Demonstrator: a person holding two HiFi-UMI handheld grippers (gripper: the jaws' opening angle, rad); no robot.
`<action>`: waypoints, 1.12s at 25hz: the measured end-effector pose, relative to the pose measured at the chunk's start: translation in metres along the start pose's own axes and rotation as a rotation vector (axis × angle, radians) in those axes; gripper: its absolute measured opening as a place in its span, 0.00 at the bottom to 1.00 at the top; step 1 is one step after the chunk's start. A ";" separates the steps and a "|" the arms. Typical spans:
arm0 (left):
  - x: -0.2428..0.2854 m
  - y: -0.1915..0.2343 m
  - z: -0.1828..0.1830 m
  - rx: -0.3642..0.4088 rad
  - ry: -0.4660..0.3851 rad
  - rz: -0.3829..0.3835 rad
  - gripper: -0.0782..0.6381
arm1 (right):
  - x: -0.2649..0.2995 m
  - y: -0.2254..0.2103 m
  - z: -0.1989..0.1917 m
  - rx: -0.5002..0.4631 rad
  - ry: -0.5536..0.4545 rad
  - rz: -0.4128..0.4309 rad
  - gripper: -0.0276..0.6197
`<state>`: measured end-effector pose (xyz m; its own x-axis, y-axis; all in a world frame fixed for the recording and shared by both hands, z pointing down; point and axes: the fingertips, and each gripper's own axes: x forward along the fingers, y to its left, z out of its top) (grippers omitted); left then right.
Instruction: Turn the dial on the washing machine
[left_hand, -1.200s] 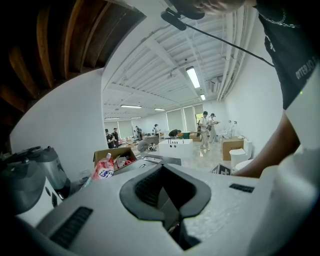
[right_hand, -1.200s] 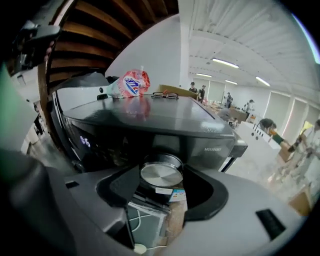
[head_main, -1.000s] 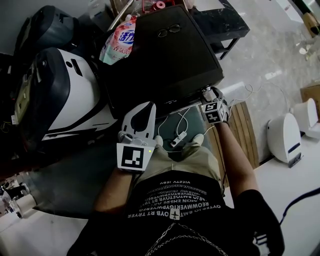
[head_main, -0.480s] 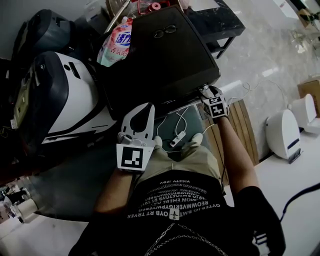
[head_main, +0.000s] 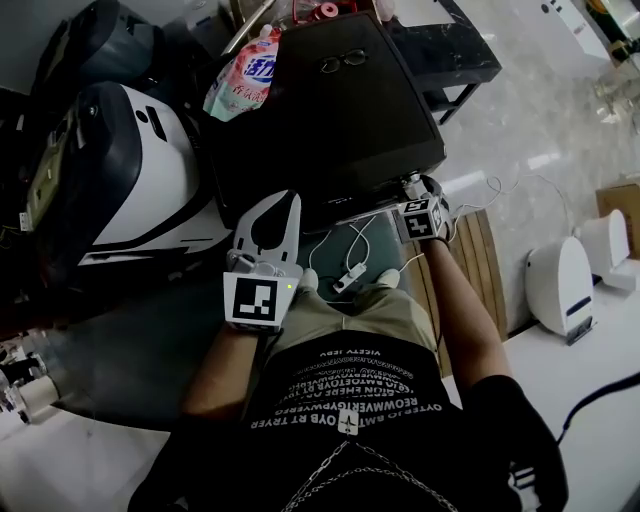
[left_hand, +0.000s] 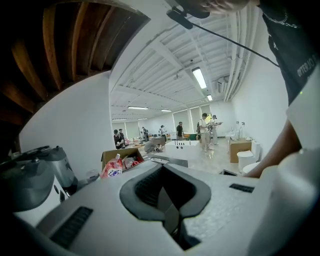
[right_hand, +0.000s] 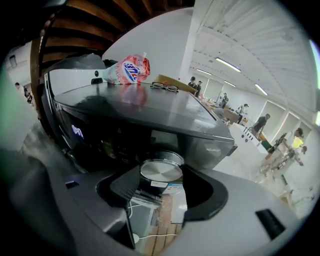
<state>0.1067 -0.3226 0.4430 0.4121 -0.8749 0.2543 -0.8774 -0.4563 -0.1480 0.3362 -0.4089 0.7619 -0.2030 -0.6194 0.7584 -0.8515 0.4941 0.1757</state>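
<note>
Two jaws of my right gripper (right_hand: 161, 175) still hug the round dial (right_hand: 161, 169) on the front of the washing machine (head_main: 330, 120). My left gripper (head_main: 283, 198) stays pressed together, holding nothing, by my lap.

Your head view is dim and underexposed; the washing machine (head_main: 330, 110) reads near black. The ceiling strip lights (left_hand: 199, 77) brighten both gripper views, whose edges bow strongly and darken to vignette.
</note>
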 end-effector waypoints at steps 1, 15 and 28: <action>0.000 -0.001 0.000 -0.002 0.004 0.015 0.12 | -0.001 0.000 -0.001 0.032 -0.001 0.027 0.45; -0.013 -0.018 0.008 -0.049 0.054 0.213 0.12 | -0.002 -0.003 0.005 0.009 -0.028 0.096 0.47; -0.048 -0.007 -0.004 -0.056 0.022 0.184 0.12 | 0.003 -0.001 -0.001 0.138 -0.023 0.164 0.46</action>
<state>0.0922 -0.2773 0.4357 0.2384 -0.9387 0.2489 -0.9500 -0.2786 -0.1408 0.3365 -0.4105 0.7648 -0.3537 -0.5521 0.7550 -0.8642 0.5018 -0.0379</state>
